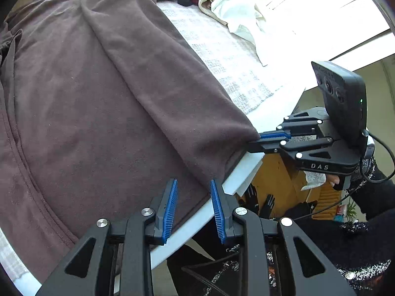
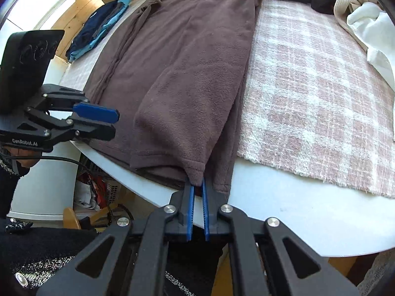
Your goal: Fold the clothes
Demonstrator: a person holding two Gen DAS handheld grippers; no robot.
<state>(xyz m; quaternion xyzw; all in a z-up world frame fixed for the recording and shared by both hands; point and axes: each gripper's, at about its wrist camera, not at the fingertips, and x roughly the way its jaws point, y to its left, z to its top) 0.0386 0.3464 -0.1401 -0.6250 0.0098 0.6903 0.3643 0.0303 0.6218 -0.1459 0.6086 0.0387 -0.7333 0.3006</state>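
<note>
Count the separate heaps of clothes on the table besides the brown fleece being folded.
2: a folded blue stack at the far left edge, and a loose heap of black and cream garments at the far right. More may lie out of view.

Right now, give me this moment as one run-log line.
left gripper: open, empty, at table edge | right gripper: shut on sleeve cuff | brown fleece: sleeve folded over body | step: fold underway

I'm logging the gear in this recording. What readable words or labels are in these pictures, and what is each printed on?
"DAS": on the black body of the right tool, seen from the left wrist.
"GenRobot.AI": on the black body of the left tool, seen from the right wrist.
No other text is readable.
</note>
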